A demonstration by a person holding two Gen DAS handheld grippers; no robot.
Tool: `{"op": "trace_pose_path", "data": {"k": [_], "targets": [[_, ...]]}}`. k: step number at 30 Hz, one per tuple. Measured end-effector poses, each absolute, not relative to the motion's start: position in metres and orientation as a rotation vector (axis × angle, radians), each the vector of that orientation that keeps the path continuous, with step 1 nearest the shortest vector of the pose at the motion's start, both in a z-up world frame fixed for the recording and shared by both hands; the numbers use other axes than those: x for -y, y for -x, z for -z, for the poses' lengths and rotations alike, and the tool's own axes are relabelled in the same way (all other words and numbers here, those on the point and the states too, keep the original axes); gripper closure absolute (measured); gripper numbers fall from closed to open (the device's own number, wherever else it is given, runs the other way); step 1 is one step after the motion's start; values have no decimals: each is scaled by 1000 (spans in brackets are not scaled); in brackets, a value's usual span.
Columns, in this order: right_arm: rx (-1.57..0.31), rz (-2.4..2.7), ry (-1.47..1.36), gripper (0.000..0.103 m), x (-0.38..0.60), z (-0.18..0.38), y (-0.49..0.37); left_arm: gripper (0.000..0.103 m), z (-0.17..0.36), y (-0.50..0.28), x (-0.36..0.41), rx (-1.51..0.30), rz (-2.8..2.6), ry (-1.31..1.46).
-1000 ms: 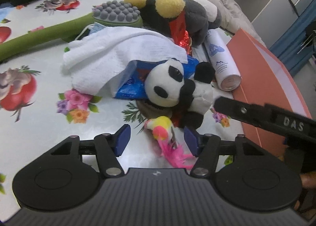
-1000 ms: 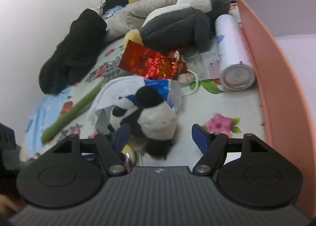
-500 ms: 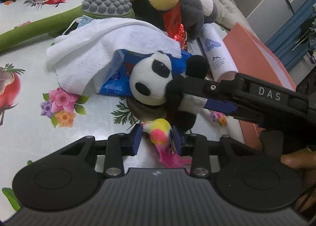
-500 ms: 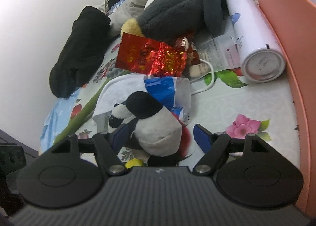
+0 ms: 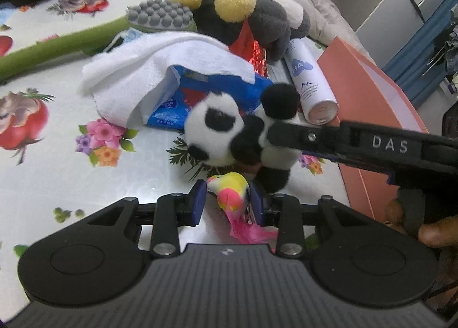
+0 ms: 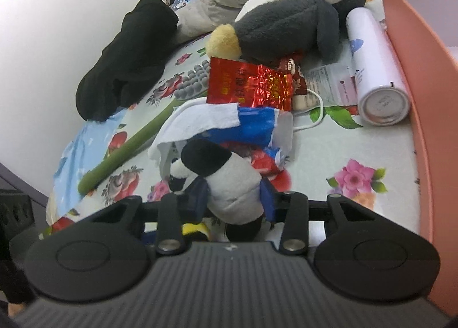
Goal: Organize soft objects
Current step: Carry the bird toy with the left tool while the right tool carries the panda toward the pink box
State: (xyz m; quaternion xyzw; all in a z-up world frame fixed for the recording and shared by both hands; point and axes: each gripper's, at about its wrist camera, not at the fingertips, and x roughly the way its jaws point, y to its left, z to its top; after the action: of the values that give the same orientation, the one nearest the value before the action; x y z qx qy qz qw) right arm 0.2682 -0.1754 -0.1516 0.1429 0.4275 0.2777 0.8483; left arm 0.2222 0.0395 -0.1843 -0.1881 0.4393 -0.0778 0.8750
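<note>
My left gripper (image 5: 228, 202) is shut on a small yellow and pink feathered bird toy (image 5: 232, 189) just above the flowered tablecloth. My right gripper (image 6: 233, 199) is shut on the body of a small panda plush (image 6: 229, 184), which also shows in the left wrist view (image 5: 226, 130) with the right gripper's finger (image 5: 300, 136) across it. A big grey and yellow plush (image 5: 252, 13) lies behind, also in the right wrist view (image 6: 286, 24). A white towel (image 5: 160, 70) lies left of the panda.
An orange box (image 5: 369, 81) (image 6: 415, 50) stands at the right. A white spray can (image 6: 375, 70), a red foil packet (image 6: 249, 84), a blue wrapper (image 5: 183, 104), a green massage brush (image 5: 65, 44) and a black garment (image 6: 128, 56) lie around.
My left gripper closed on the bird toy. My right gripper moved in around the panda and closed on its body, and the panda has lifted a little.
</note>
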Motion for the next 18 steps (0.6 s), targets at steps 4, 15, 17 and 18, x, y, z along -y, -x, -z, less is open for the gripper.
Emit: {"op": "trace_pose_path", "data": {"k": [4, 15, 17, 18], "targets": [[-871, -546, -256, 60, 183, 139, -247, 64, 172, -204, -41, -891, 154, 388], [-808, -437, -180, 61, 207, 117, -191, 65, 148, -160, -27, -859, 179, 337], [-802, -420, -172, 61, 211, 116, -180, 65, 144, -154, -24, -854, 186, 324], [-801, -412, -176, 61, 215, 114, -175, 65, 141, -151, -21, -853, 186, 317]]}}
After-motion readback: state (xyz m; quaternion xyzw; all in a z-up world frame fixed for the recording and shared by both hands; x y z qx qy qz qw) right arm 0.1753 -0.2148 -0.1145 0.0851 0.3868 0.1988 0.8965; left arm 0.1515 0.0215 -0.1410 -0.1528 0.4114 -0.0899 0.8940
